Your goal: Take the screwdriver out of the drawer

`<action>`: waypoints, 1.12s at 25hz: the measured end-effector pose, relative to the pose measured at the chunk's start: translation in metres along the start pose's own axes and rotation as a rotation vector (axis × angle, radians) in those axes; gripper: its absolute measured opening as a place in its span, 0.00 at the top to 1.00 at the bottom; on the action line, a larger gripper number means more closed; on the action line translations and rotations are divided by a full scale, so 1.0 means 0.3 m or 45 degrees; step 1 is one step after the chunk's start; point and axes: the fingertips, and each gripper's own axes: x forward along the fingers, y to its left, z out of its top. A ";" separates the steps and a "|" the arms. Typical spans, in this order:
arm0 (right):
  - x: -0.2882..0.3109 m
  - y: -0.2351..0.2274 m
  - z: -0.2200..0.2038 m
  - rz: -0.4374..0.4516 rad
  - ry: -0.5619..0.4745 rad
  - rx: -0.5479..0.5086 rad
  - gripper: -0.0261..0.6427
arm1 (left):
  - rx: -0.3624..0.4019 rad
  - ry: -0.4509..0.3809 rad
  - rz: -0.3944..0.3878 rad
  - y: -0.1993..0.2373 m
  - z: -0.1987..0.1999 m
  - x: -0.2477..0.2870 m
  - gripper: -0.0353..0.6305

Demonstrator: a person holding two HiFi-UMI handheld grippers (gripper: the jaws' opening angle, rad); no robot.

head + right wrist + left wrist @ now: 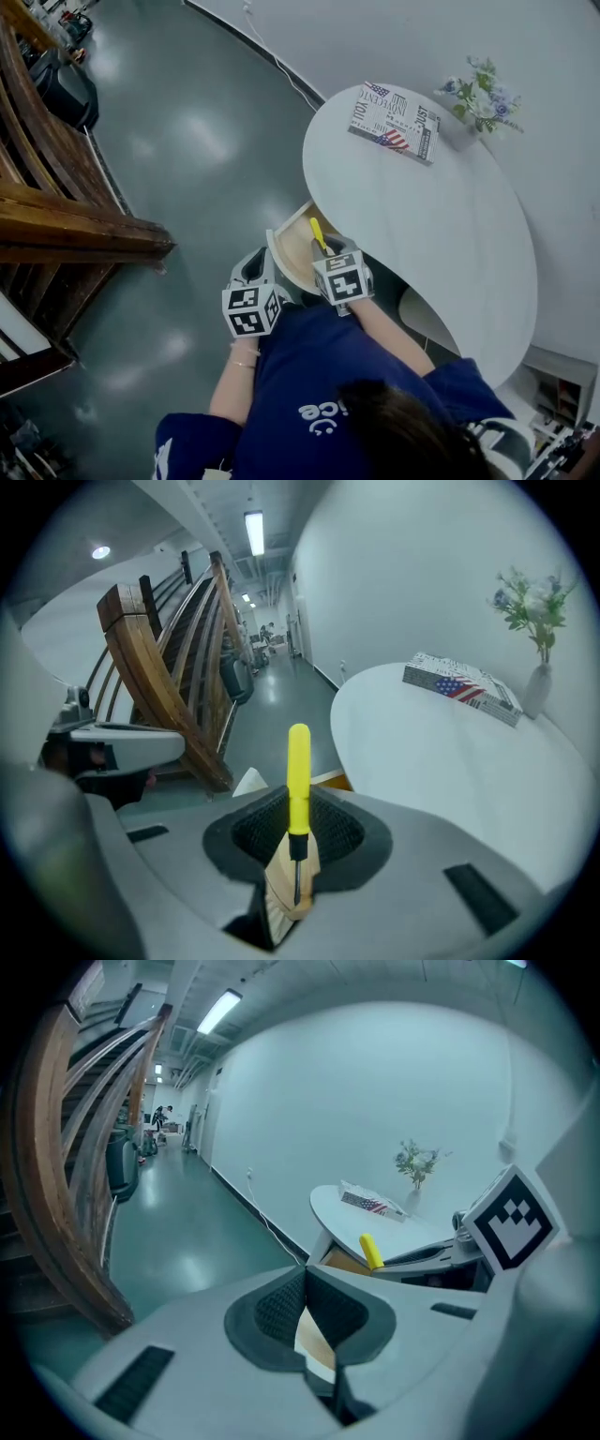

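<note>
Screwdriver: yellow handle, pinched upright in R gripper jaws, over open drawer at table edge. L gripper: jaws pressed together, just beside drawer.

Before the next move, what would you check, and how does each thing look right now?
1. Grip of right tool on screwdriver: ok, jaws clamp it near the handle's base.
2. Screwdriver lifted clear of the drawer: cannot tell; it shows above the open drawer.
3. Nothing in left tool: ok, jaws together, nothing between.
4. Bare space on the table to set it down: ok.
5. Drawer closed: not ok, it stands open.
</note>
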 end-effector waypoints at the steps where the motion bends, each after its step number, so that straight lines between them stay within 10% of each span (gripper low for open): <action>1: -0.012 -0.010 0.010 -0.015 -0.024 0.007 0.85 | 0.016 -0.010 -0.016 -0.011 0.013 0.005 0.94; 28: -0.294 -0.156 0.107 -0.257 -0.446 0.137 0.85 | 0.164 -0.225 -0.126 -0.153 0.178 -0.026 0.94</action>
